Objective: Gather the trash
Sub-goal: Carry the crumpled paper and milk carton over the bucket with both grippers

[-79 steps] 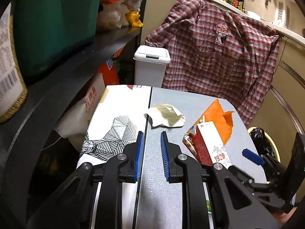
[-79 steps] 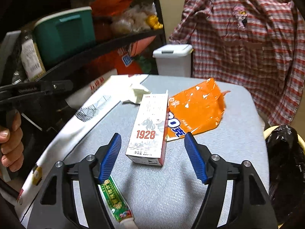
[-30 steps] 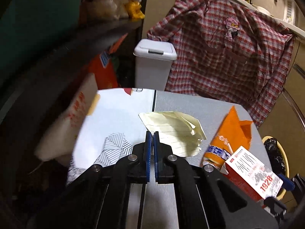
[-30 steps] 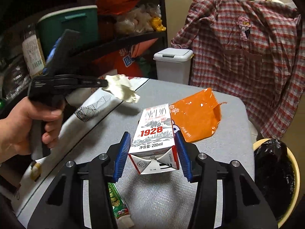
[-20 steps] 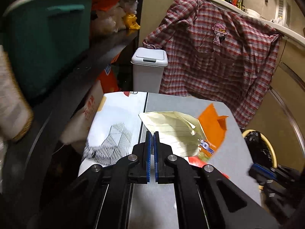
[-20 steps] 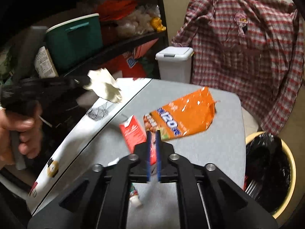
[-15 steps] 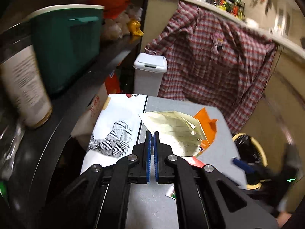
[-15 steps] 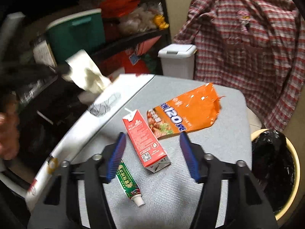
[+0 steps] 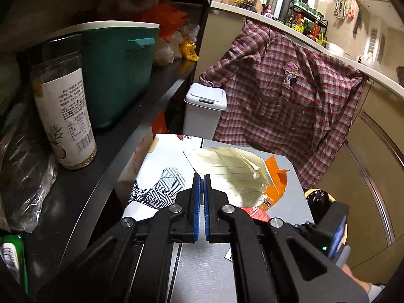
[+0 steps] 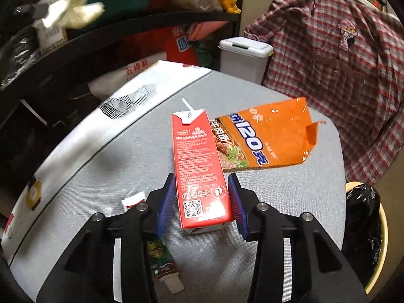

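Where everything sits around the carton

The carton lies flat mid-tabletop, its near end between the closing jaws of the right tool. Noodle bag touches its right side, tube lies near-left, lidded bin stands behind the tabletop, lined basket off the right edge, shelf to the left.

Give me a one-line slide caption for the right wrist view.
Right hand-held gripper closing around a red drink carton beside an orange noodle wrapper on the grey table.
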A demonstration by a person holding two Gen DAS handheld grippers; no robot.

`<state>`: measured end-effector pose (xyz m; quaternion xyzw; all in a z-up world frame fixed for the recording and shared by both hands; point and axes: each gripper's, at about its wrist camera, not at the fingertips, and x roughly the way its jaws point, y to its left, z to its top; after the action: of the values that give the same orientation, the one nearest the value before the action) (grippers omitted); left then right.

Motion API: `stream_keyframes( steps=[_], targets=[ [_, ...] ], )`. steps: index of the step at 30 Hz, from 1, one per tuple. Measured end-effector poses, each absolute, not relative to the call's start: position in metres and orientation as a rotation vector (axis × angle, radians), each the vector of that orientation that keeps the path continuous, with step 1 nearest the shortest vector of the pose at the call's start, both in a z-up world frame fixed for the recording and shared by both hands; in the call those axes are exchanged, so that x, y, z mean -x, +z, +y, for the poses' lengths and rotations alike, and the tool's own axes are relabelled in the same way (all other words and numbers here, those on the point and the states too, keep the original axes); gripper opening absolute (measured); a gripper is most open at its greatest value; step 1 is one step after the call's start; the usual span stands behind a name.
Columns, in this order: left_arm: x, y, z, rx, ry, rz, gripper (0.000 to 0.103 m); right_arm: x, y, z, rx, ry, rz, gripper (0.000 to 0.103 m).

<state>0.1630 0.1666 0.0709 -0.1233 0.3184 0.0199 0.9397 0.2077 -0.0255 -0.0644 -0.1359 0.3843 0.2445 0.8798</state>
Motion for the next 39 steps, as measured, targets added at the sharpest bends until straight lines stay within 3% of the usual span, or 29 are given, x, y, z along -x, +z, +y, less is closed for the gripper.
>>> stream_keyframes(
  steps=[18,39],
  targets=[
    [-0.150,0.079,0.139,0.233,-0.017,0.623,0.003,-0.130,0.088,-0.145,0.285,0.383,0.610,0.040],
    [-0.157,0.064,0.080,0.133,-0.042,0.628,0.003,-0.149,0.073,-0.281,0.091,0.159,0.556,0.040]
  ],
)
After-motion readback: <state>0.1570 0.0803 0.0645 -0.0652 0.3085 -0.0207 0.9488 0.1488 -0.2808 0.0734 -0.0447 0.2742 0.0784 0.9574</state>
